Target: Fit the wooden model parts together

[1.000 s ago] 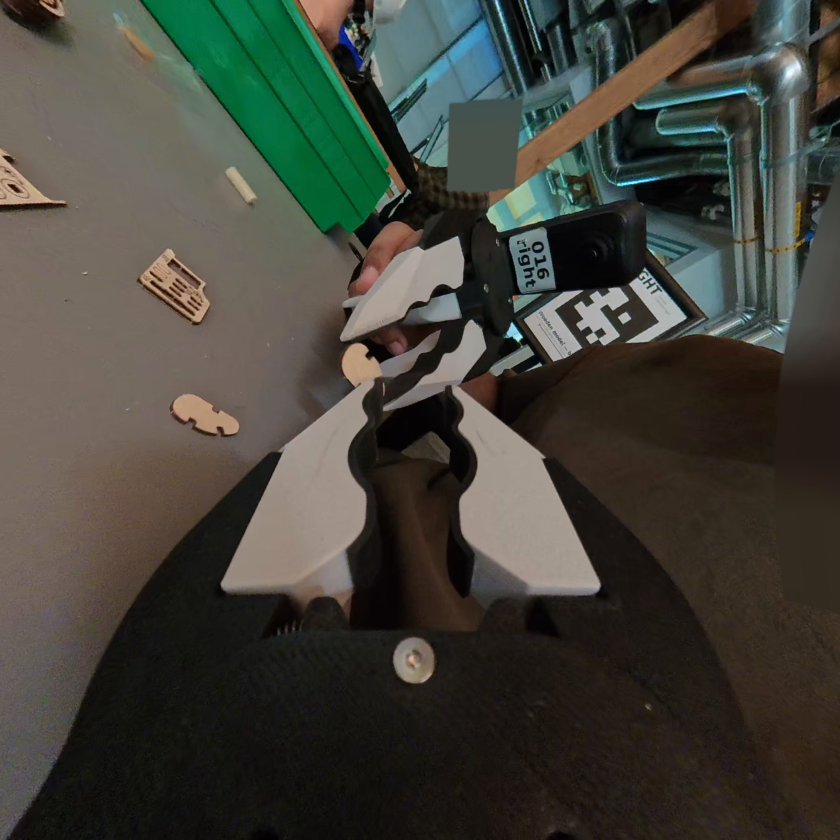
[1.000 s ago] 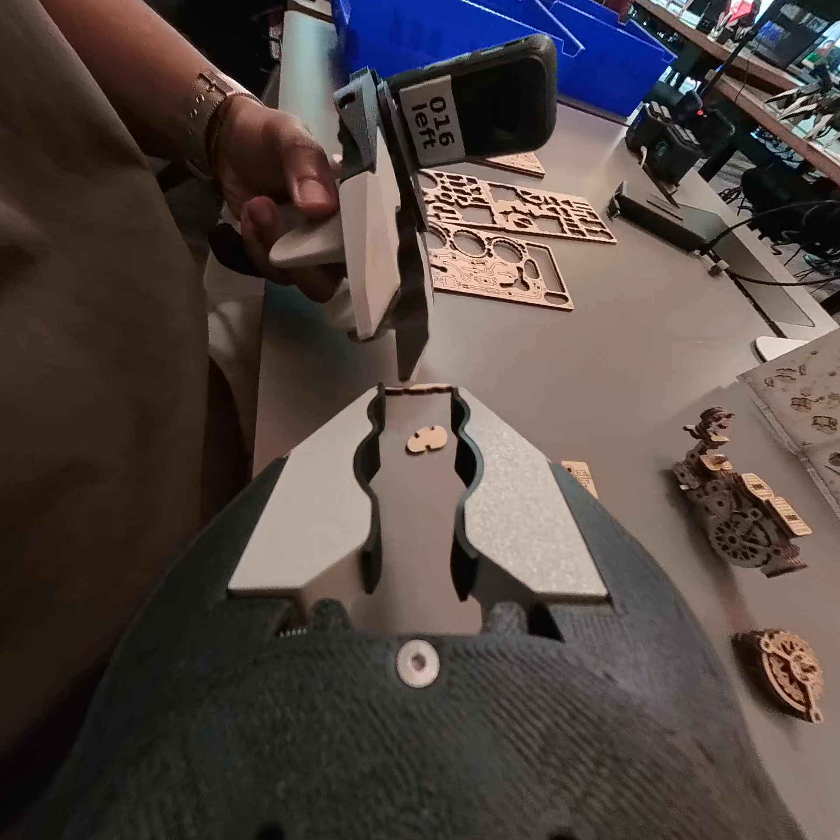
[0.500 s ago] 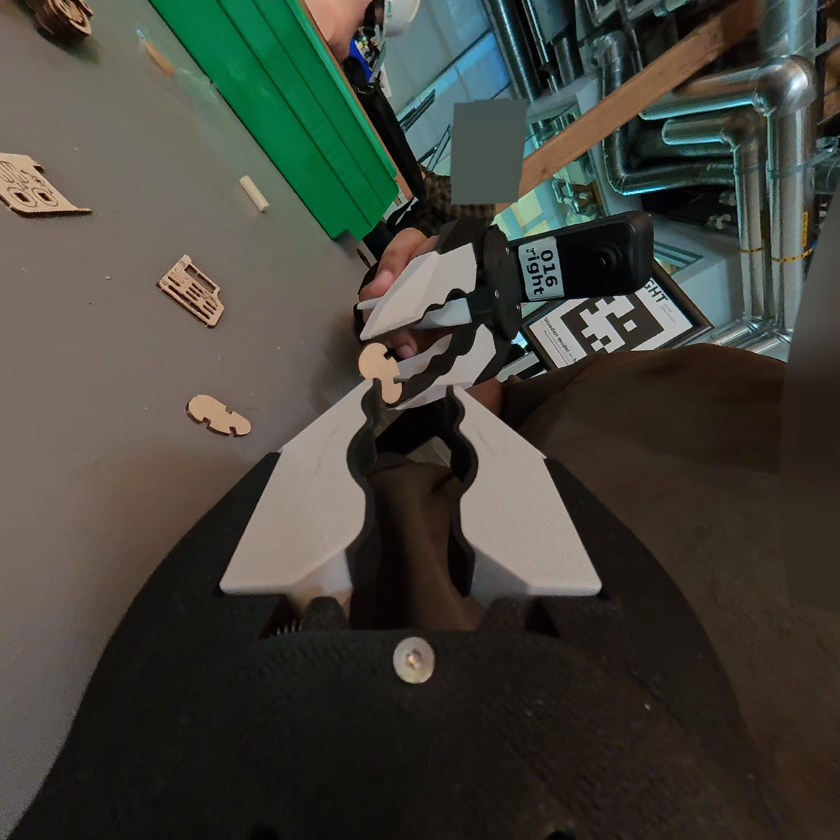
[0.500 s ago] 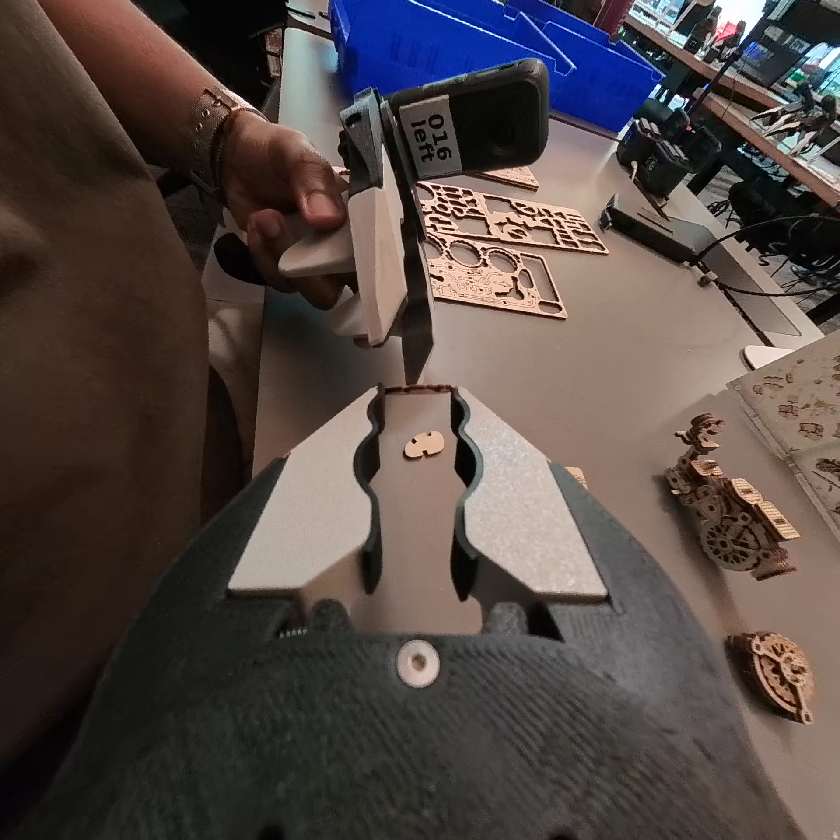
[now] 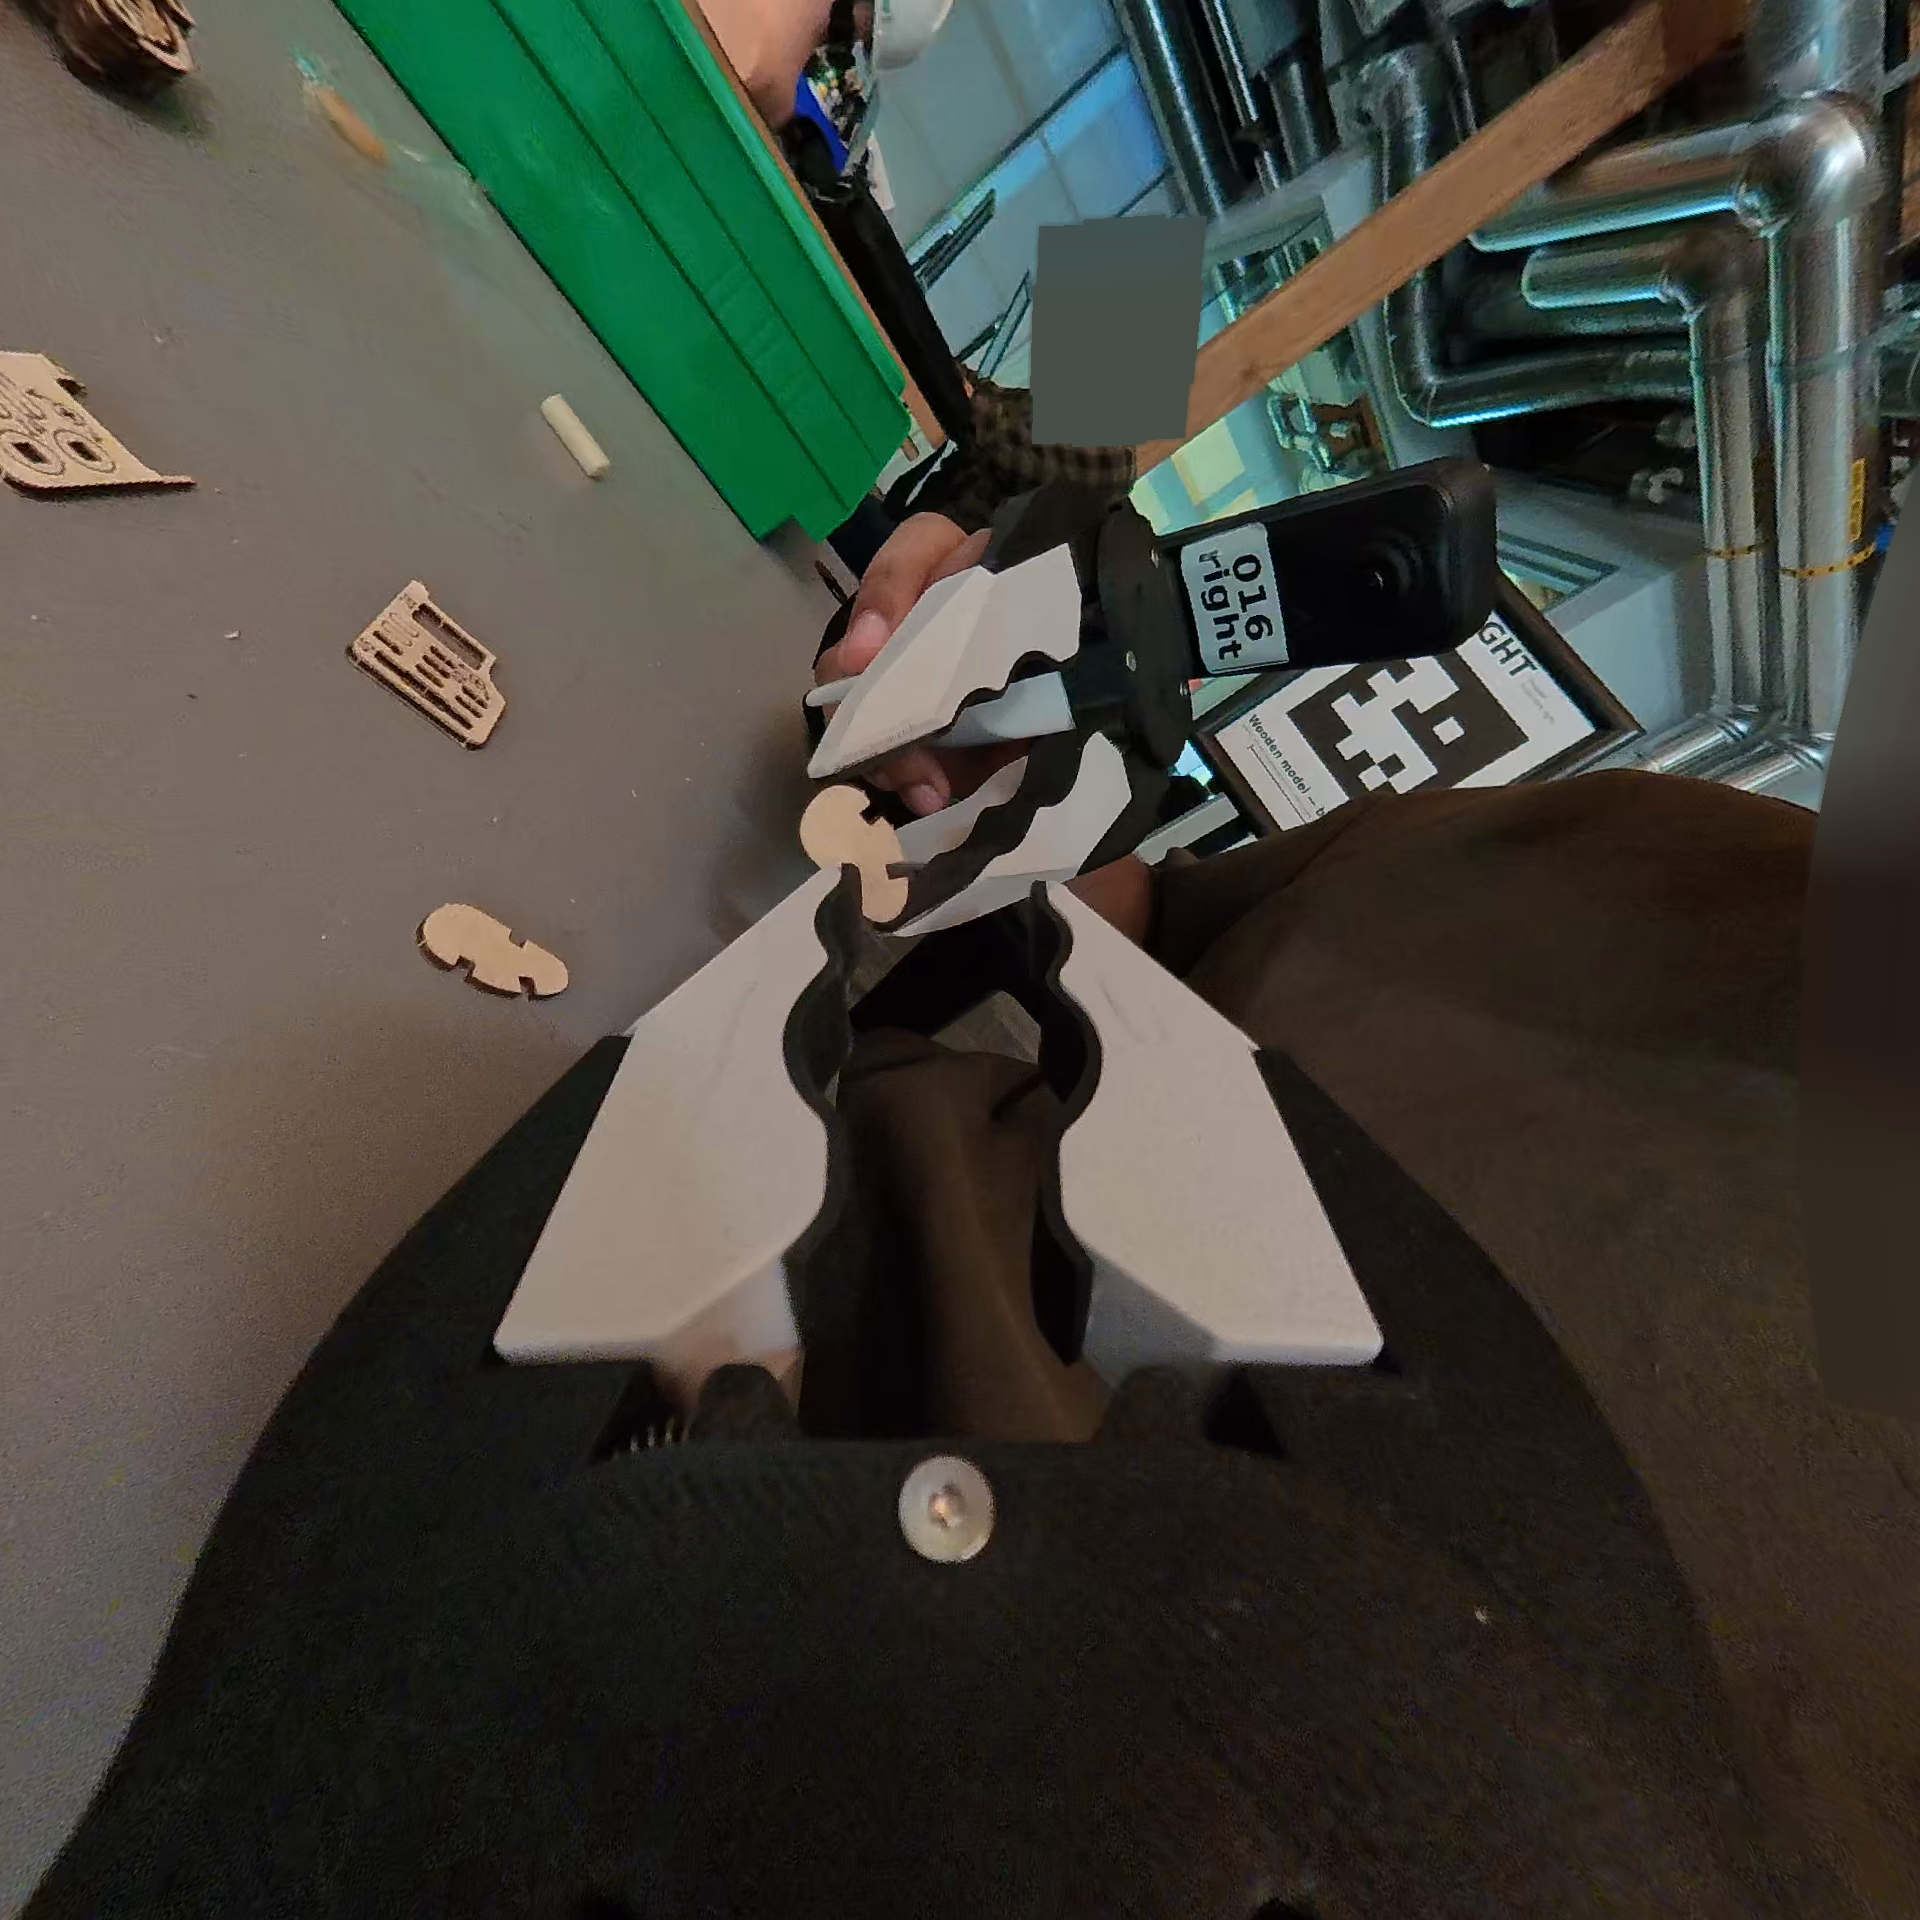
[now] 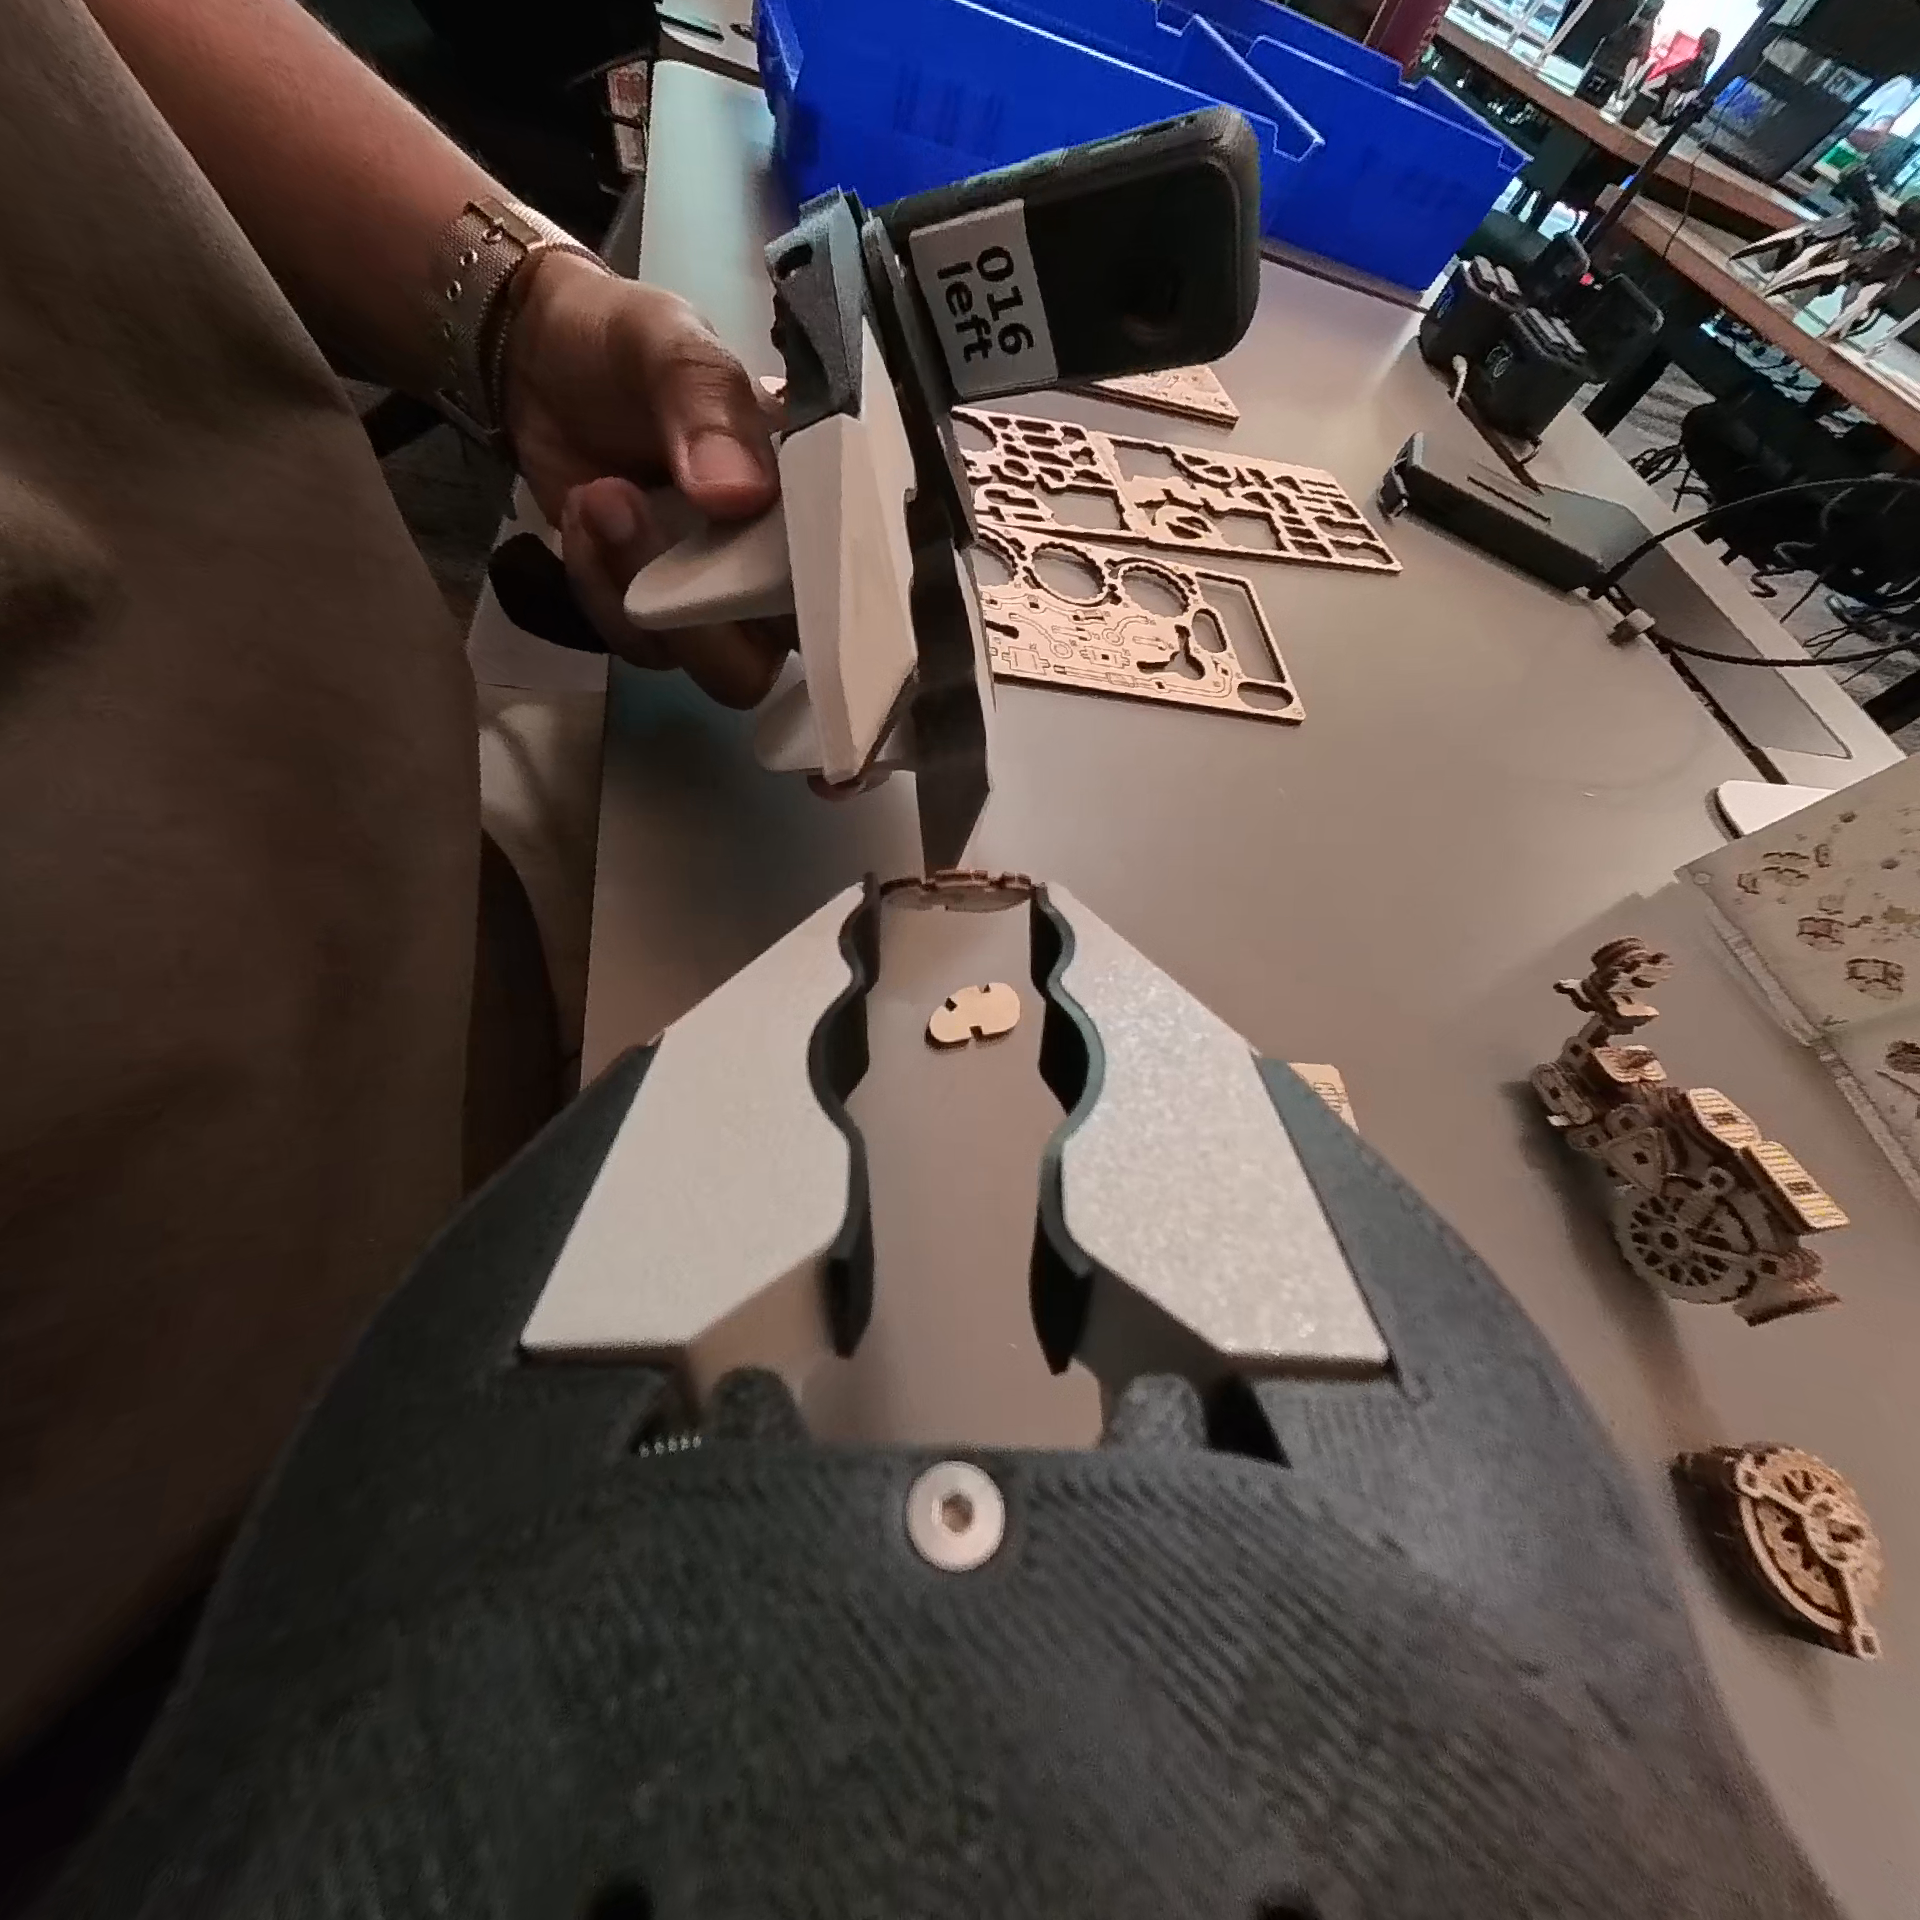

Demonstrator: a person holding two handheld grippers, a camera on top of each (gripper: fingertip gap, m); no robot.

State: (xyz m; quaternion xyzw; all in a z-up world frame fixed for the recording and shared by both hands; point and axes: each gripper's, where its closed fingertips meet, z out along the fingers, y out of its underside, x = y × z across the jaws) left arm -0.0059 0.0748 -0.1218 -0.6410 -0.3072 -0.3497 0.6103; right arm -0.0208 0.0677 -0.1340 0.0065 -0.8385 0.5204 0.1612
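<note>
My right gripper (image 6: 956, 899) is shut on a small flat wooden piece (image 6: 956, 891), held edge-on across its fingertips above the grey table (image 6: 1351, 831). In the left wrist view the right gripper (image 5: 857, 842) shows beyond my fingers with that rounded, notched piece (image 5: 847, 842) at its tips. My left gripper (image 5: 940, 888) is open with nothing between its jaws. Its left fingertip (image 5: 844, 894) sits right against the held piece. In the right wrist view the left gripper (image 6: 940, 821) points down onto the piece. A second notched piece (image 6: 975, 1013) lies on the table and also shows in the left wrist view (image 5: 494, 951).
A wooden motorbike model (image 6: 1683, 1174), a gear disc (image 6: 1787, 1538), punched-out wooden sheets (image 6: 1122, 613), paper sheets (image 6: 1818, 935) and blue bins (image 6: 1039, 94) are on the table. A slotted piece (image 5: 426, 665), a white peg (image 5: 575, 436) and a green bin (image 5: 665, 239) lie nearby. My two grippers' fingertips are within a few centimetres of each other. The wooden motorbike model (image 6: 1683, 1174) is about 20 cm from my right fingertips.
The two grippers have stayed tip to tip with only small shifts. The held piece now shows more fully beside my left fingertip in the left wrist view.
</note>
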